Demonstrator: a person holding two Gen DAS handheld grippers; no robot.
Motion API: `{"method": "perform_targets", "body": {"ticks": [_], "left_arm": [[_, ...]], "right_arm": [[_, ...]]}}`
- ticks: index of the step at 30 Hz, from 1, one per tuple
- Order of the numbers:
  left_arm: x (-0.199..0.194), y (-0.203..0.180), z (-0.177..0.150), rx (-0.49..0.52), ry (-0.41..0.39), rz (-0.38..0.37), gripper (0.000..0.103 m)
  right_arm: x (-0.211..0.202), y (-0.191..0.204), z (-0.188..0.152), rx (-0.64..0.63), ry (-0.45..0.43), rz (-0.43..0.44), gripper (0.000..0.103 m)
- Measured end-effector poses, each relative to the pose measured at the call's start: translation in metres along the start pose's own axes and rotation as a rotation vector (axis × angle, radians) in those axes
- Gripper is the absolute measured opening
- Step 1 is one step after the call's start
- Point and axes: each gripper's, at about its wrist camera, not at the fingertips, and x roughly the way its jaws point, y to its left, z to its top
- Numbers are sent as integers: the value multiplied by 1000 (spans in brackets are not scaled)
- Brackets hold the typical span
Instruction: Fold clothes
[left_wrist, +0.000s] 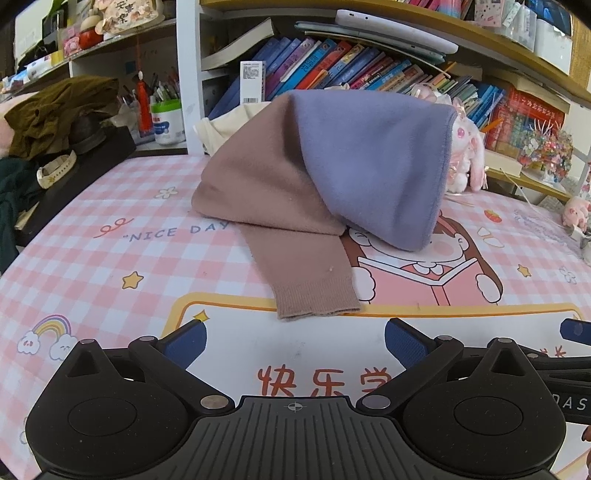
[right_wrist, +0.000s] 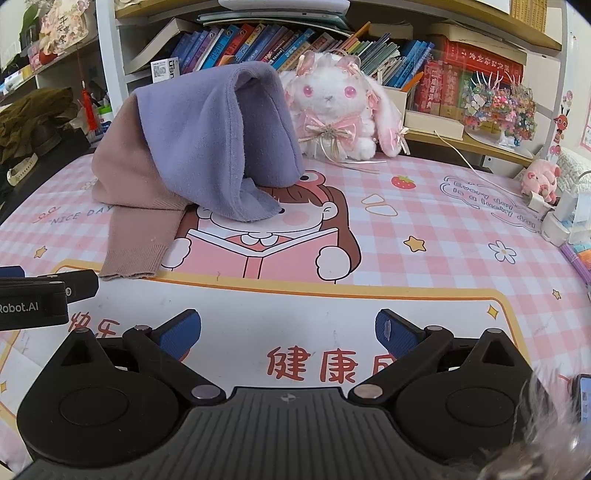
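Observation:
A heap of clothes sits on the pink checked desk mat. On top lies a purple garment, draped over a dusty-pink knit garment whose ribbed cuff reaches toward me. My left gripper is open, just short of that cuff, with nothing between its blue pads. My right gripper is open too, over the mat to the right of the cuff, and holds nothing. A cream cloth peeks out behind the heap.
A bookshelf stands behind the mat. A white plush rabbit sits right of the heap. Dark clothes and a black box are at the left. A small pink toy and chargers lie at the right edge.

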Motion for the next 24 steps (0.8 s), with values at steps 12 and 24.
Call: {"method": "perform_targets", "body": {"ticks": [12,24], "left_arm": [[2,-1,3,-19,15,13,103],[4,-2,5,-19,21,24,103]], "right_arm": [[2,1,2,-7,1,2,102],[4,0,3,-7,5,2,102]]}}
